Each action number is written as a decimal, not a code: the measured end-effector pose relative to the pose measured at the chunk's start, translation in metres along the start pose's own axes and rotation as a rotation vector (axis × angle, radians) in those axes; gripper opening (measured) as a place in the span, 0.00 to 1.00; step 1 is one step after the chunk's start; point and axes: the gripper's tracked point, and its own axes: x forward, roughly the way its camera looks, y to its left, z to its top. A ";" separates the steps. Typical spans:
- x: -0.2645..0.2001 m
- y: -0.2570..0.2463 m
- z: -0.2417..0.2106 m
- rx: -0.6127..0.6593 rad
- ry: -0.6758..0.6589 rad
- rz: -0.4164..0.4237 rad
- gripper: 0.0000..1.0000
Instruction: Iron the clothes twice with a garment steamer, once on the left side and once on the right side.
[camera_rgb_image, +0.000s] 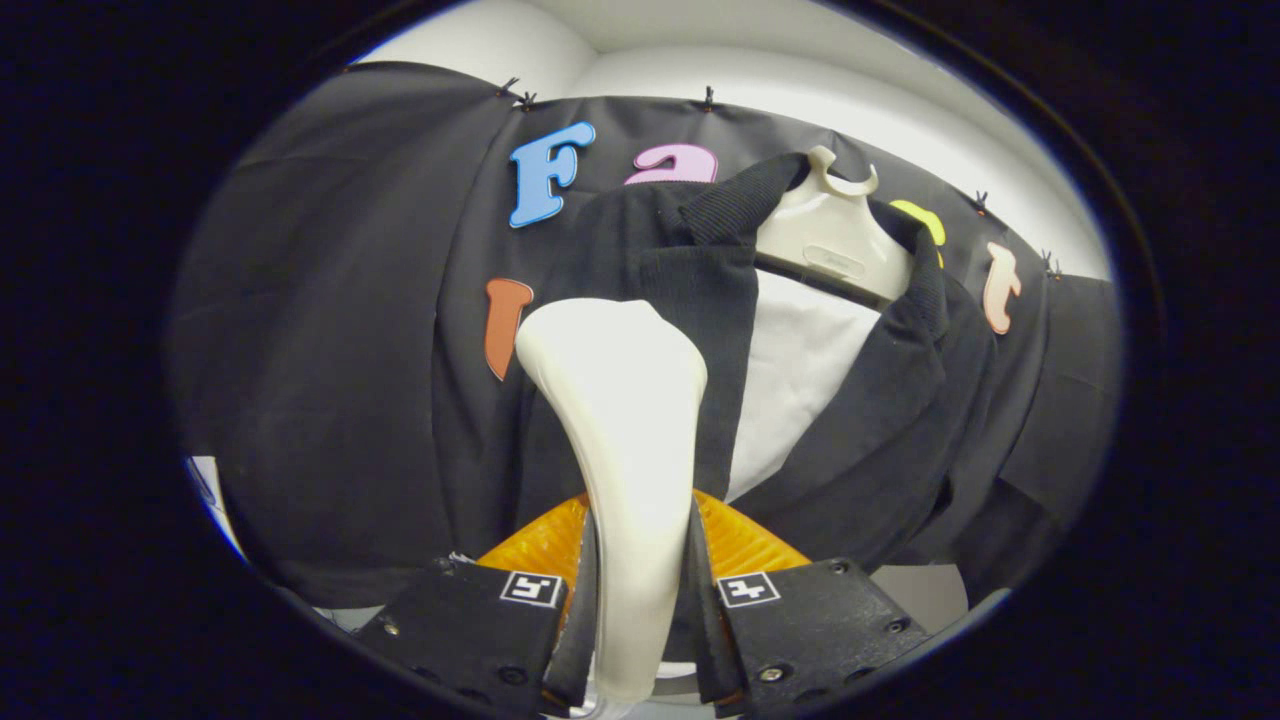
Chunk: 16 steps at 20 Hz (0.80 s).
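Note:
My gripper (640, 600) is shut on the white garment steamer (620, 420), both fingers pressing its narrow handle. The steamer's wide head rises beyond the fingers and lies against the left front panel of a black jacket (690, 290). The jacket hangs open on a cream hanger (830, 235) with a hook at the top, and a white board (800, 380) shows in the opening between the two panels. The right panel (900, 420) hangs to the right of the steamer, apart from it.
An orange ribbed part (745, 540) sits just behind the steamer handle, between the fingers and the jacket's hem. Black cloth (330, 350) forms the booth's wall behind and to the left. A white surface (920, 590) shows below the jacket's right hem.

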 end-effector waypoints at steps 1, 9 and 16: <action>0.002 -0.001 -0.005 0.005 0.004 -0.003 0.43; 0.003 0.001 -0.055 -0.003 0.067 -0.006 0.43; 0.001 0.013 -0.098 -0.017 0.113 -0.002 0.43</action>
